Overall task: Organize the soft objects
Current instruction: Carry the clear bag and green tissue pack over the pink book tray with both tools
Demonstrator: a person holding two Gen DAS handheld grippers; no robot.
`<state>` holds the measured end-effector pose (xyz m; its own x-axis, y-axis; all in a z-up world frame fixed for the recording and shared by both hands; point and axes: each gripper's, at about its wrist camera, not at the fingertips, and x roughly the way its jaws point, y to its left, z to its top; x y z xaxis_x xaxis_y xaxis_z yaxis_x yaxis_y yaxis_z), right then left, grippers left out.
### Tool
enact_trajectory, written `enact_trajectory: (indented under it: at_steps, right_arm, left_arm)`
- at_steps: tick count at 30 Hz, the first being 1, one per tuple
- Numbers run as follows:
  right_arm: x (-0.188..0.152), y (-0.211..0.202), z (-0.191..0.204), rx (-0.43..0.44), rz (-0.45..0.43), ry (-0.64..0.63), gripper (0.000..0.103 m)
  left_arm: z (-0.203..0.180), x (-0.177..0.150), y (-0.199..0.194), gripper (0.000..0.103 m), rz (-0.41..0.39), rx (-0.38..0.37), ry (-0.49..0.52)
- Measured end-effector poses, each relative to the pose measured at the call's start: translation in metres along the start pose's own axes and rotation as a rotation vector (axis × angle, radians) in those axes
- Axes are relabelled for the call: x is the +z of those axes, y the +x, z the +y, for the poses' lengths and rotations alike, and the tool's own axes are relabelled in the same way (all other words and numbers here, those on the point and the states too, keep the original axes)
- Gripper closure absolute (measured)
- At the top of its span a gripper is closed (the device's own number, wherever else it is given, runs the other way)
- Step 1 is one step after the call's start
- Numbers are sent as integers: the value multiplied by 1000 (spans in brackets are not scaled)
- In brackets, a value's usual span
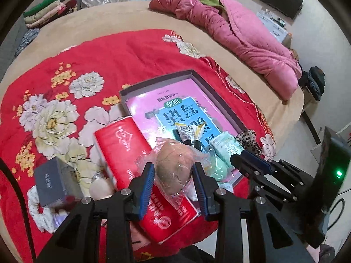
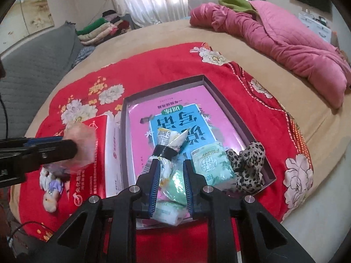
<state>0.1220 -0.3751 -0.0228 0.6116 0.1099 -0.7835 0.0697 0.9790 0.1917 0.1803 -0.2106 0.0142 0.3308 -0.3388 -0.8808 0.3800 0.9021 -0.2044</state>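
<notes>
My left gripper [image 1: 173, 173] is shut on a round beige soft thing in a clear plastic bag [image 1: 175, 166], held above a red tissue pack [image 1: 125, 144]. The right wrist view shows this gripper [image 2: 65, 145] at the left with the bag [image 2: 82, 144]. My right gripper [image 2: 170, 177] is shut on a pale green soft packet in clear wrap [image 2: 173, 184], at the near end of a shallow purple-grey box [image 2: 166, 85]. In the left wrist view the right gripper [image 1: 237, 157] reaches in from the right onto that packet [image 1: 214, 166].
The box [image 1: 158, 81] holds a pink booklet, a black-capped tube [image 2: 173, 140], a green tissue pack [image 2: 210, 166] and a leopard scrunchie [image 2: 248, 168]. On the red flowered blanket lie a small plush doll [image 2: 51, 188] and a grey carton [image 1: 54, 182]. A pink quilt [image 2: 296, 39] lies far right.
</notes>
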Motion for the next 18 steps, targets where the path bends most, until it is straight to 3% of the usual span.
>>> enact_trajectory:
  at_steps: [18]
  right_arm:
    - [7, 13, -25, -38, 25, -1, 81]
  left_arm:
    - [-39, 17, 78, 66, 126, 7, 97]
